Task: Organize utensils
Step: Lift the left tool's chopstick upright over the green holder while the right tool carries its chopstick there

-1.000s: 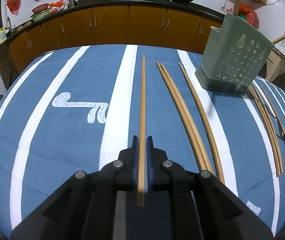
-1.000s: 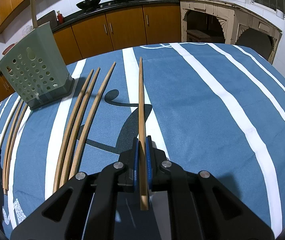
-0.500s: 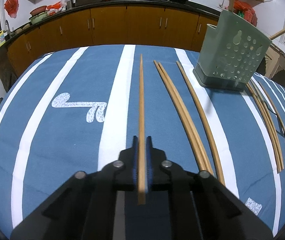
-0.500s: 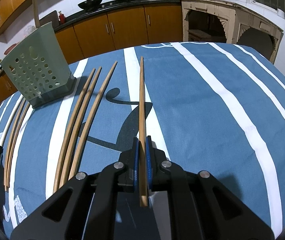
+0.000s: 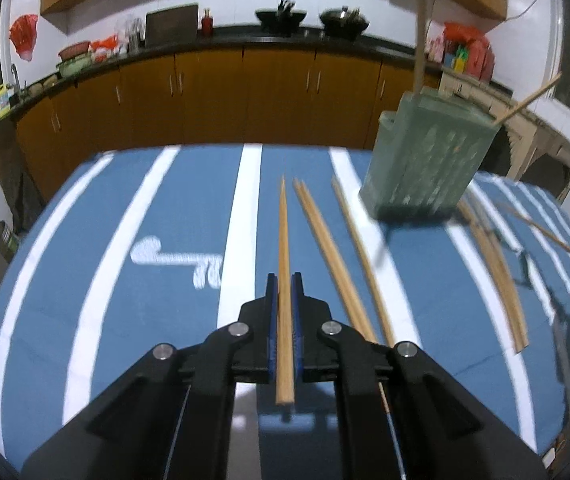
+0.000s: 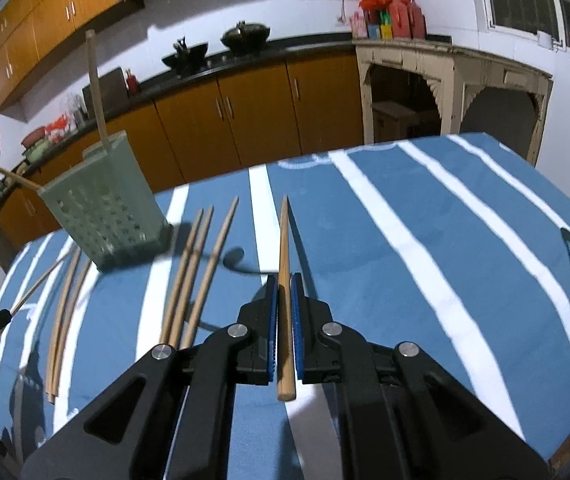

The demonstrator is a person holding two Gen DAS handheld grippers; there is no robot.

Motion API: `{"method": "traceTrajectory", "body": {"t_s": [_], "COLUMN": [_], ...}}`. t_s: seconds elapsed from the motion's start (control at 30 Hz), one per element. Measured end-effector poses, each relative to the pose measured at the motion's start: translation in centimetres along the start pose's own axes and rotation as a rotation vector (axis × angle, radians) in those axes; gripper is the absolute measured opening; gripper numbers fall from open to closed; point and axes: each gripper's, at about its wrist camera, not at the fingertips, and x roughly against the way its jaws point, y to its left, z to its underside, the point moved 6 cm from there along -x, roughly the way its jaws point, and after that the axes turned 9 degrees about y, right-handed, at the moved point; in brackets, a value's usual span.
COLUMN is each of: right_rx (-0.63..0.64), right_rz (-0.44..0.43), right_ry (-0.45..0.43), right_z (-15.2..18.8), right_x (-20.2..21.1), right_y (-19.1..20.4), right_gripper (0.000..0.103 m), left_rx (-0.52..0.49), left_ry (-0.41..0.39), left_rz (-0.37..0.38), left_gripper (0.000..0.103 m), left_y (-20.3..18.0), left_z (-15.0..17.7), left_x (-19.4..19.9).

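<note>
Holding one chopstick each: left tool (image 5: 284, 280) is clamped on a chopstick (image 5: 283, 248), blue pads tight on both sides, butt end sticking out behind the pads, tip pointing forward above the cloth. Right tool (image 6: 284, 280) same story, closed on its own chopstick (image 6: 284, 256), tip ahead and off the cloth.

Holder (image 5: 425, 160), green and perforated, stands on the counter (image 5: 105, 260), right of the left tool's stick; two sticks already lean out of its top.

Loose sticks lie on the blue striped cloth: three (image 5: 341, 248) between the left tool and the holder, a bunch more (image 5: 497, 272) past the holder's right side. Left view is motion-blurred.

Cabinets (image 6: 253, 120) behind, with woks on top.
</note>
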Motion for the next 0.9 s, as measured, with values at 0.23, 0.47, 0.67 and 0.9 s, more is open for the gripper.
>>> {"method": "traceTrajectory", "body": {"t_s": [0.23,0.47,0.67,0.9], "right_rx": [-0.003,-0.004,0.0,0.018], "right_rz": [-0.023,-0.045,-0.051,-0.073], "right_ry": [-0.063,-0.117,-0.13,-0.168], "right_z": [-1.4,-2.4,-2.8,-4.2], "right_x": [1.8,3.2,3.6,4.8], "right_y": [0.4,1.0,1.3,2.2], "right_gripper": [0.007,0.007,0.007,0.007], "left_rx": [0.007,0.036,0.036,0.033], "left_ry": [-0.111,-0.189,-0.216,-0.256], "left_rz": [0.034,0.061,0.069,0.073], "left_gripper": [0.008,0.008,0.008,0.008], "left_y": [-0.4,-0.4,-0.6,-0.6], "left_z": [-2.4,-4.3,-4.9,-5.9], "left_x": [3.8,6.3,7.3,8.8]}}
